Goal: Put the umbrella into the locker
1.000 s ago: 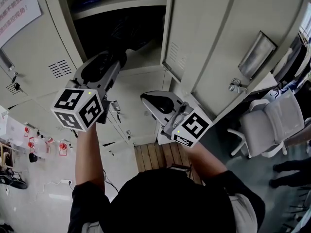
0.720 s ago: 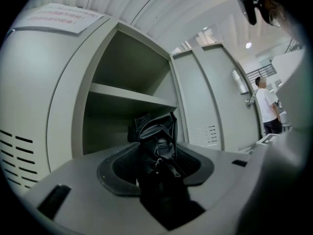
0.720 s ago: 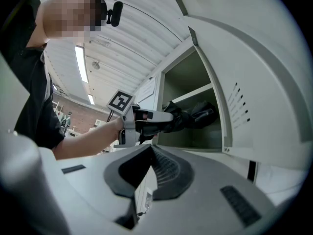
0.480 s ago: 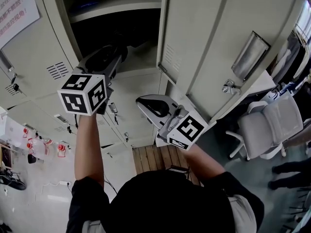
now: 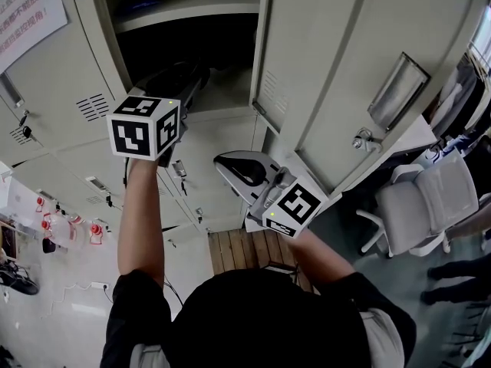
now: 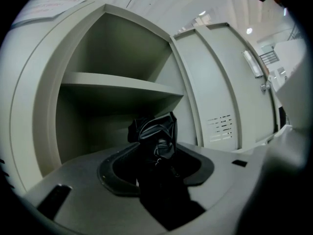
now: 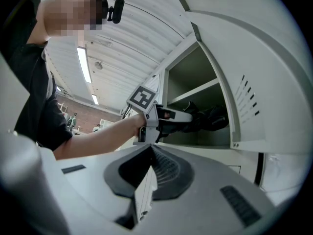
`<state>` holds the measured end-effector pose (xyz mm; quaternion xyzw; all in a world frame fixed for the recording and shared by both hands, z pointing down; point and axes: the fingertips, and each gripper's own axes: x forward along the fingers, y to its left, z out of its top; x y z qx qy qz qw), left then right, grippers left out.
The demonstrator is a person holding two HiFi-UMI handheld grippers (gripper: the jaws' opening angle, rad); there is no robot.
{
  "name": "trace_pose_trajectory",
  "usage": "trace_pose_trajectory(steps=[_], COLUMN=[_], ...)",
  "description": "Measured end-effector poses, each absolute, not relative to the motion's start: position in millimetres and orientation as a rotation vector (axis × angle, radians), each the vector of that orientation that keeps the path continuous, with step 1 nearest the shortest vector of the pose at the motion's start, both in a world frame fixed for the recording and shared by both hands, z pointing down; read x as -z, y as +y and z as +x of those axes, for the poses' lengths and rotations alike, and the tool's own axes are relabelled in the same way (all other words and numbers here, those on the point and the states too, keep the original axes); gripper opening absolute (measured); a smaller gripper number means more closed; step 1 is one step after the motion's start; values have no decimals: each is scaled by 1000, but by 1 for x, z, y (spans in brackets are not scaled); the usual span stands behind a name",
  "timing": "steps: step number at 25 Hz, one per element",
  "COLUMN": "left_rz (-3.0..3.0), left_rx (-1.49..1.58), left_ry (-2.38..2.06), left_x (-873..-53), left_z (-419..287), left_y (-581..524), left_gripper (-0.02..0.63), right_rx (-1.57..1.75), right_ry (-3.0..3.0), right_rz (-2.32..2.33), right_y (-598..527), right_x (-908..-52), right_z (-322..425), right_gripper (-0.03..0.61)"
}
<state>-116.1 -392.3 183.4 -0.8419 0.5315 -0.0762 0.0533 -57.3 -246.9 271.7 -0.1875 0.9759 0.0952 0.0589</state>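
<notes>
A black folded umbrella (image 6: 155,137) sticks out from between the jaws of my left gripper (image 6: 156,163), which is shut on it. The head view has that gripper (image 5: 186,80) at the mouth of the open locker (image 5: 222,90), with the umbrella's dark bulk reaching into the compartment. From the right gripper view, the umbrella (image 7: 215,118) lies level just above the locker's floor. My right gripper (image 5: 230,161) hangs lower, in front of the lower lockers, jaws shut with nothing between them (image 7: 148,177).
The locker's door (image 5: 314,60) stands open to the right, its latch (image 5: 367,139) facing out. A shelf (image 6: 117,84) tops the compartment. A paper notice (image 5: 27,10) hangs on the left locker. A white office chair (image 5: 430,198) stands at the right.
My left gripper has carried the umbrella up the picture and slightly right, further into the locker's mouth, rolling a little. The right gripper has stayed put.
</notes>
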Motion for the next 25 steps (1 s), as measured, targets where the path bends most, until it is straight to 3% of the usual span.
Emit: trace_pose_trajectory(steps=[25], left_rz=[-2547], left_rx=[414], left_ry=[1641], left_x=[-200], left_z=[-113], left_y=[-434], left_gripper=[206], right_rx=[-293], right_ry=[2951], right_rz=[-599], right_y=[-253], right_x=[-272], right_z=[-48], right_gripper=[12])
